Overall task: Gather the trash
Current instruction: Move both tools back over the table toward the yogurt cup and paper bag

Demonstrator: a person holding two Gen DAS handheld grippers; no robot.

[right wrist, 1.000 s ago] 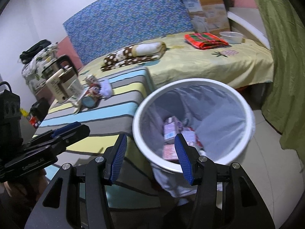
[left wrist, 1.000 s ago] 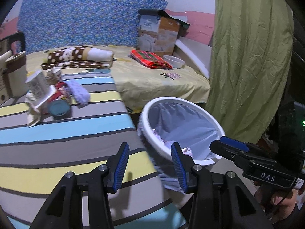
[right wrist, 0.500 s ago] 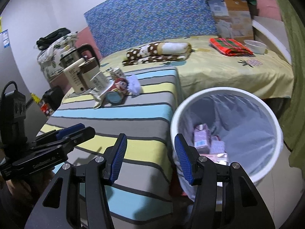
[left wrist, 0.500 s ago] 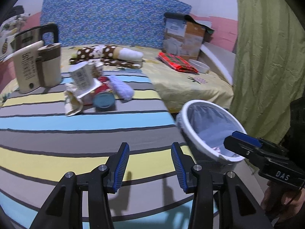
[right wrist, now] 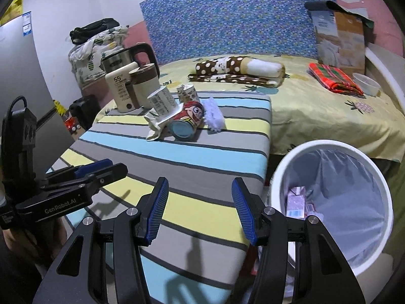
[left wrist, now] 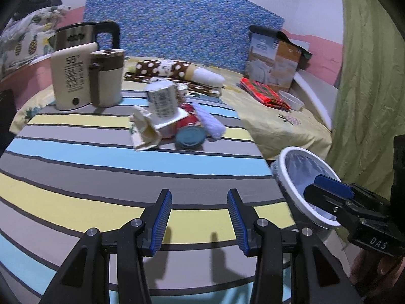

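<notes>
I had both jaws apart and empty: the left hand-held gripper [left wrist: 199, 217] and right hand-held gripper [right wrist: 200, 209] hung over the striped surface [left wrist: 76, 167]. The trash pile [left wrist: 174, 121] lay well ahead of them, the bin [right wrist: 329, 202] just right of the right one.

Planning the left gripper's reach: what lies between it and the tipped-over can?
Only bare striped cloth lies between the left gripper and the can, as the left wrist view shows.
</notes>
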